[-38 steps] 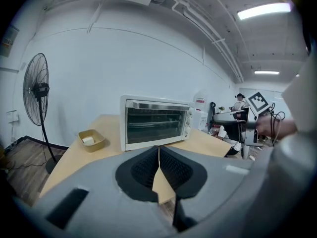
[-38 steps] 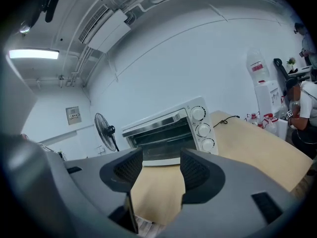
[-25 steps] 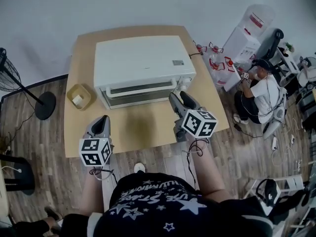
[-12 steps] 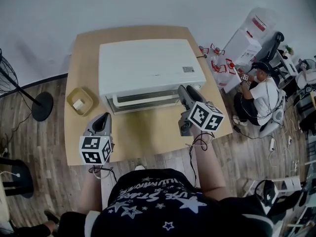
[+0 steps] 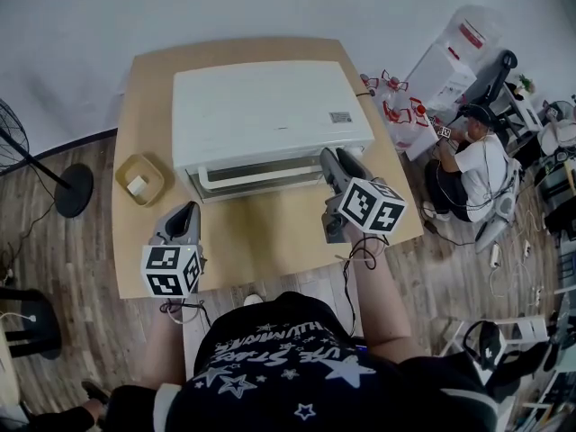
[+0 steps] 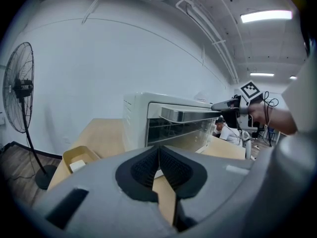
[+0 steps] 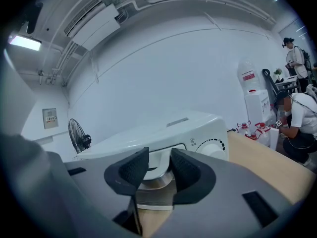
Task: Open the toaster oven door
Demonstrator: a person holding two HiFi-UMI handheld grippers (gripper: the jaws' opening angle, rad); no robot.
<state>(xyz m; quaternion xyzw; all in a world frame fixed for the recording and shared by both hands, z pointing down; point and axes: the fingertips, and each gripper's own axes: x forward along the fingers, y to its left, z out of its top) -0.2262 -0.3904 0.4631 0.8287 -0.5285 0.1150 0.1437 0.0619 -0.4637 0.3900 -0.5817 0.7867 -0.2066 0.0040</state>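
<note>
A white toaster oven [image 5: 265, 106] stands on the wooden table [image 5: 270, 232], its glass door closed and a long bar handle [image 5: 261, 171] across the top of the front. My right gripper [image 5: 326, 162] is at the handle's right end. In the right gripper view its jaws [image 7: 159, 162] are closing, with the handle's end [image 7: 154, 182] in the gap and daylight still beside the pads. The left gripper view shows that gripper [image 6: 220, 105] at the handle's tip [image 6: 188, 114]. My left gripper [image 5: 186, 212] hovers near the table's front left, shut on nothing [image 6: 159, 152].
A small tan tray [image 5: 139, 178] with a white block sits left of the oven. A control knob [image 7: 213, 150] is on the oven's right. A standing fan [image 5: 18, 142] is at the left; a crouching person [image 5: 472, 165], bottles and a water dispenser [image 5: 450, 61] at the right.
My right gripper has moved forward from the table up to the right end of the oven's handle, and its jaws have narrowed. The left gripper has stayed put.
</note>
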